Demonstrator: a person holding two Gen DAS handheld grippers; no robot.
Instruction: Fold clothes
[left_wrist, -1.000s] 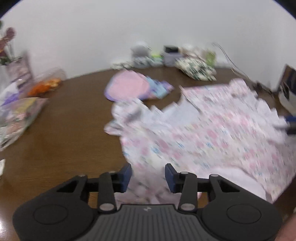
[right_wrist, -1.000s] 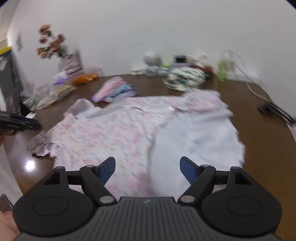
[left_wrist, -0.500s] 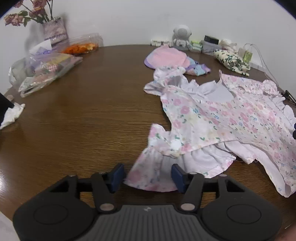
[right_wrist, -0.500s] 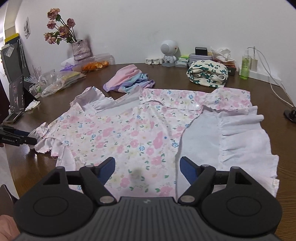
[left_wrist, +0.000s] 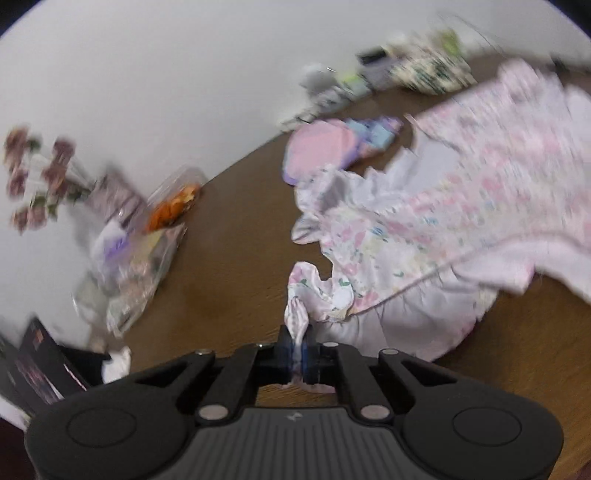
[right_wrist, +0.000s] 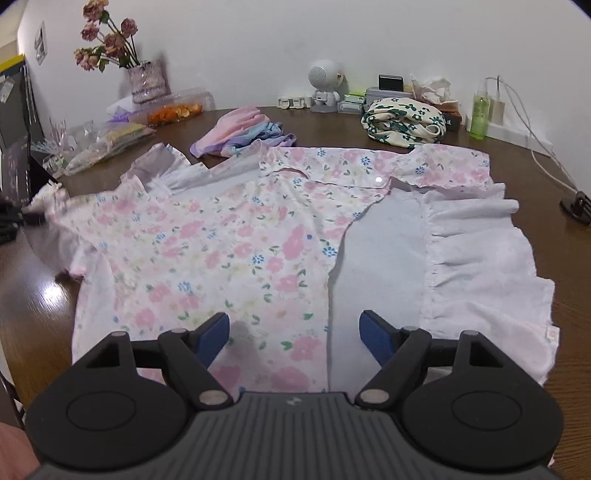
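Floral cotton, pink and white, covers most of the brown wooden bench (right_wrist: 369, 122): the dress (right_wrist: 236, 236) lies spread flat across the middle, part of it turned over so the plain white lining and its gathered ruffle show toward the right edge. My left tongs (left_wrist: 298, 349) have just been closing and now sit pressed together on a ruffled sleeve edge of the dress; a twist of the fabric stands up between the blue pads. That view is blurred, so I can't make out finer detail there. My right tongs (right_wrist: 295, 332) are spread wide above the near hem, with nothing between the pads. Toward the far edge lie a folded pastel stack of clothes (right_wrist: 243, 129) and a rolled green-flowered cloth (right_wrist: 402, 122). A vase of dried roses (right_wrist: 146, 79) stands at the far left corner beside some plastic bags (right_wrist: 103, 142).
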